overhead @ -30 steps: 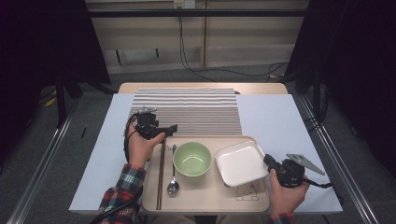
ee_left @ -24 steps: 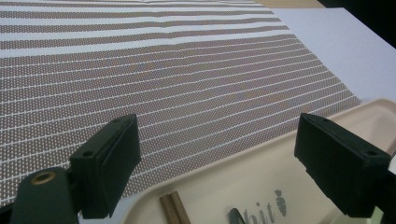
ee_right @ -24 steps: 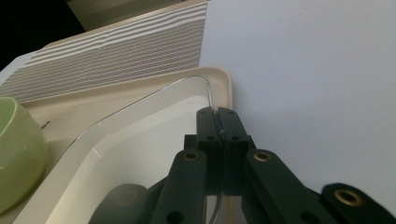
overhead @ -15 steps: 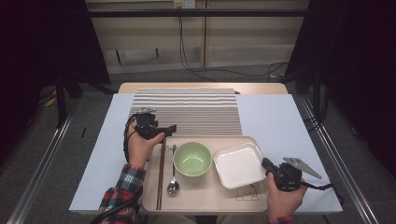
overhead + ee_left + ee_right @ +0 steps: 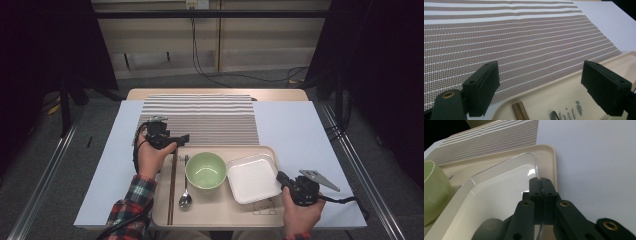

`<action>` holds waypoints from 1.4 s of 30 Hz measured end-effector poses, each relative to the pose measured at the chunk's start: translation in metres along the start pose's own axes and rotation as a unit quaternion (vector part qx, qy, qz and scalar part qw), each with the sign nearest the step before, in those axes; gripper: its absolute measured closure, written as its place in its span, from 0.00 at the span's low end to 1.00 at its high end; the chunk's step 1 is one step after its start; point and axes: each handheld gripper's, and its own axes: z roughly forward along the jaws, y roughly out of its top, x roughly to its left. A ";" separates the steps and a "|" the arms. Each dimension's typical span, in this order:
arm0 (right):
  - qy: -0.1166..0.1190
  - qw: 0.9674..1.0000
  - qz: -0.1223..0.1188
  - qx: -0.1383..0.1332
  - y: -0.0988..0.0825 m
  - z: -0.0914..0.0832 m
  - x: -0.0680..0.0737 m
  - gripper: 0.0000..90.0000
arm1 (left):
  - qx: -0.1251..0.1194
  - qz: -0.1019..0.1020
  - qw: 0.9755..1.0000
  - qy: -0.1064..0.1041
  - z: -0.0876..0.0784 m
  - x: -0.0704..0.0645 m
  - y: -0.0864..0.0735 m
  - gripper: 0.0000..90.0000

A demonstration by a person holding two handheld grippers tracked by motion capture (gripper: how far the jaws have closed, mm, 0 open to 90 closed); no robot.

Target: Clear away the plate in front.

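Since a second ago, right hand-held gripper (image 5: pixel 281 179) and white square plate (image 5: pixel 252 177) shifted slightly on tray (image 5: pixel 220 212); jaws clamped on plate's right rim. Left hand-held gripper (image 5: pixel 541 87) gapes over chopsticks (image 5: pixel 172 185).

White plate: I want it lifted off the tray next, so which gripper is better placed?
Right. The right gripper is shut on the white plate rim, while the left gripper is open by the chopsticks, across the green bowl.

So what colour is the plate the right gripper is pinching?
White plate, clearest in the high view.
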 end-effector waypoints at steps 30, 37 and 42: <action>0.023 1.000 -0.011 -0.002 -0.002 0.000 0.000 0.86 | -0.003 -0.007 1.000 0.010 -0.005 0.002 -0.001 0.16; 0.021 0.998 -0.037 -0.037 0.003 -0.005 -0.006 0.61 | -0.012 -0.007 1.000 0.013 -0.011 0.003 0.000 0.16; 0.024 0.993 -0.081 -0.079 0.013 -0.003 -0.014 0.43 | -0.015 -0.015 1.000 0.019 -0.013 0.007 -0.002 0.16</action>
